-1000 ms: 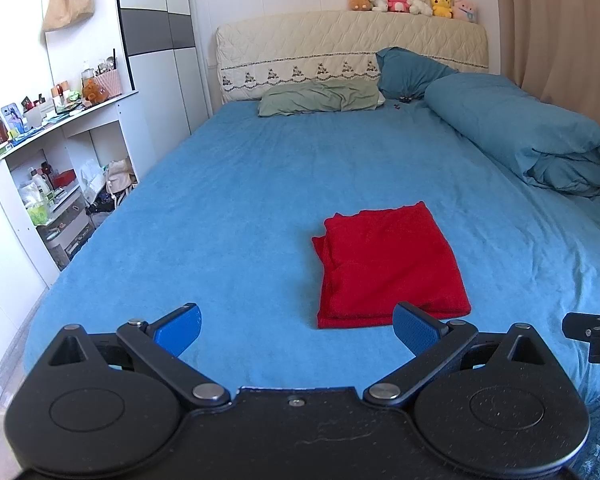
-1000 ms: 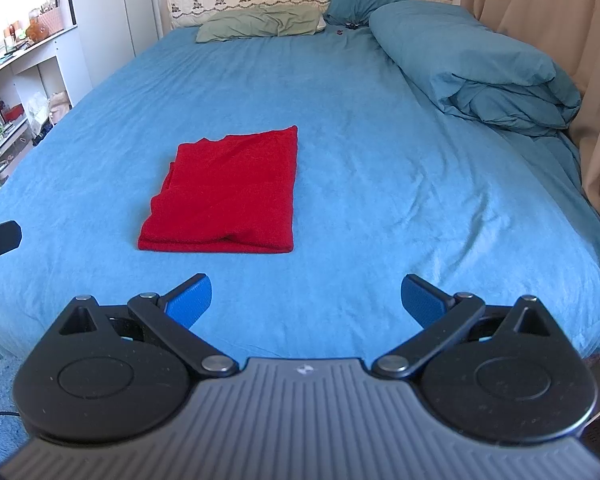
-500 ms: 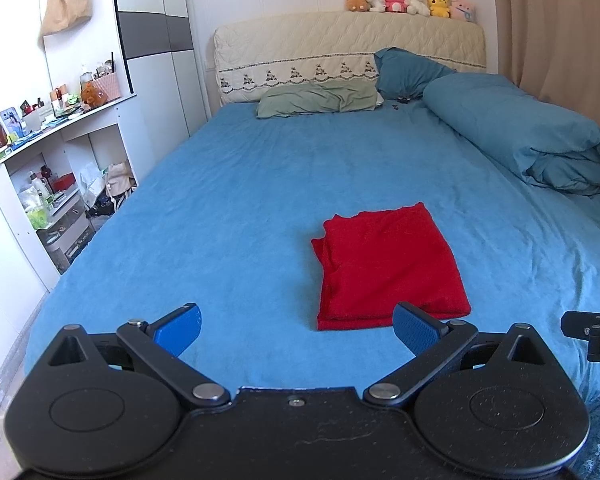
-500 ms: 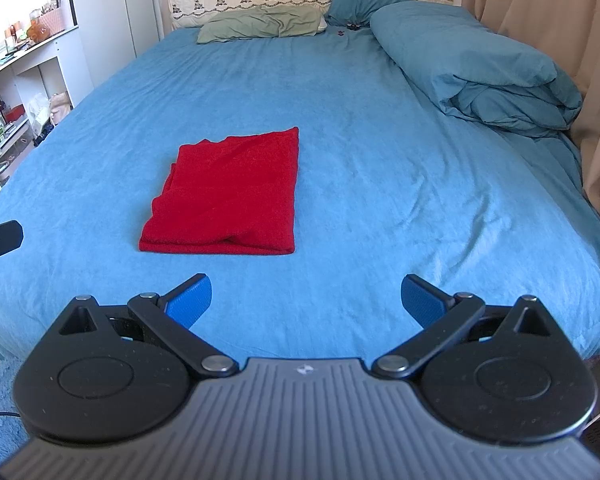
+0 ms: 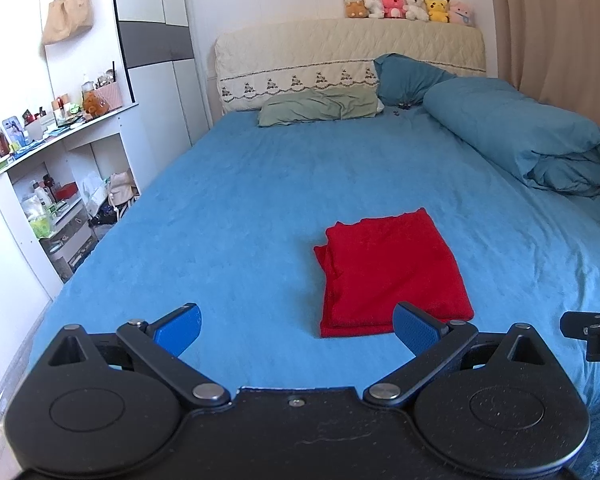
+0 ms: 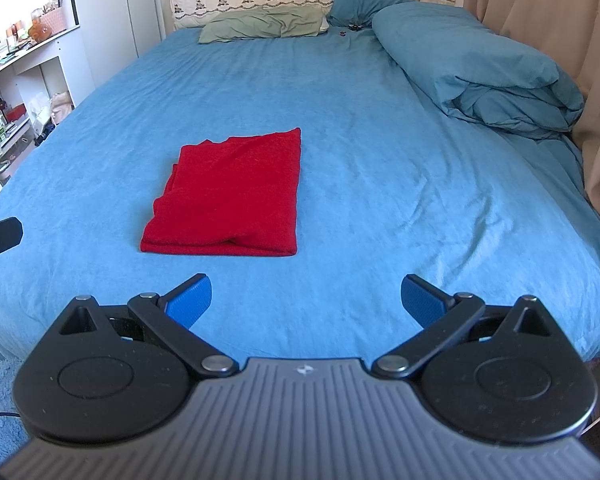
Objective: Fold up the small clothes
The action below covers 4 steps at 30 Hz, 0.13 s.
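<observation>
The left hand-held gripper [image 5: 296,328] hides the bed's [image 5: 240,208] near edge at 6 o'clock. A black bracket [image 5: 592,334] at 3 o'clock runs off the frame. The folded duvet [image 5: 540,140] is clipped at 3 o'clock. Small dark items [image 5: 402,107] by the pillows at 12 o'clock are too small to name. In the right wrist view, the shelf [image 6: 16,64] at 9 o'clock is cut off, its bottles indistinct.

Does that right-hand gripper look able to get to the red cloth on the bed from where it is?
Probably yes. The right gripper is open and empty, and only bare blue sheet lies between it and the folded red cloth, which sits ahead and a little to its left.
</observation>
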### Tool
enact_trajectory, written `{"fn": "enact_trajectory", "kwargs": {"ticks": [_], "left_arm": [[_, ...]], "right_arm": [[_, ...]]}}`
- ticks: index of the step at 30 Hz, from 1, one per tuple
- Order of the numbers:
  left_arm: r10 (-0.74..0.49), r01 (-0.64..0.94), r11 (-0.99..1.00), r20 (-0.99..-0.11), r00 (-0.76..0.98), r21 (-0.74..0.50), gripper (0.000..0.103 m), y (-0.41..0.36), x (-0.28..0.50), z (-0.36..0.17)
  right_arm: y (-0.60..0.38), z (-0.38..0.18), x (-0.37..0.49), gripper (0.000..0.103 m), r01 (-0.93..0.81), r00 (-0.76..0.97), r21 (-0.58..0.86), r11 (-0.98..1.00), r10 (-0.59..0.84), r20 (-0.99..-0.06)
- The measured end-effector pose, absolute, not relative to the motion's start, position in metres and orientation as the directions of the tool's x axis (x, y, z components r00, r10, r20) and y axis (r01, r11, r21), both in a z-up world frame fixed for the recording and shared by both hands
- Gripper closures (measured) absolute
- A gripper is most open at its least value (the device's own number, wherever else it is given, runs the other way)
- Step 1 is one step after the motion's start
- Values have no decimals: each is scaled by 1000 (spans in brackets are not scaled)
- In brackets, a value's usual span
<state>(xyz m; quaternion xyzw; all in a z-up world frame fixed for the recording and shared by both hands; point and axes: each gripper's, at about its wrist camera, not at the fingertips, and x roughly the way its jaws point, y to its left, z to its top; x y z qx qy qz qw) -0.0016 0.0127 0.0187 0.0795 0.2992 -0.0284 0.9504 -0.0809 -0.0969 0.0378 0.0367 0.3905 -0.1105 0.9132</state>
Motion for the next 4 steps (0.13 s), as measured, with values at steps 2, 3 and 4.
{"fn": "enact_trajectory", "kwargs": {"ticks": [2, 3, 4], "left_arm": [[-9, 106, 985, -574, 819, 136, 0, 12, -2, 18], [-10, 107, 985, -575, 818, 136, 0, 12, -1, 18], [-11, 108, 985, -576, 817, 135, 0, 12, 0, 17]], "right_arm": [[-97, 38, -80, 0, 230, 671, -18, 973, -172, -721], [-97, 38, -80, 0, 230, 670, -18, 973, -172, -722], [-97, 38, -79, 0, 229, 670, -18, 973, -171, -722]]}}
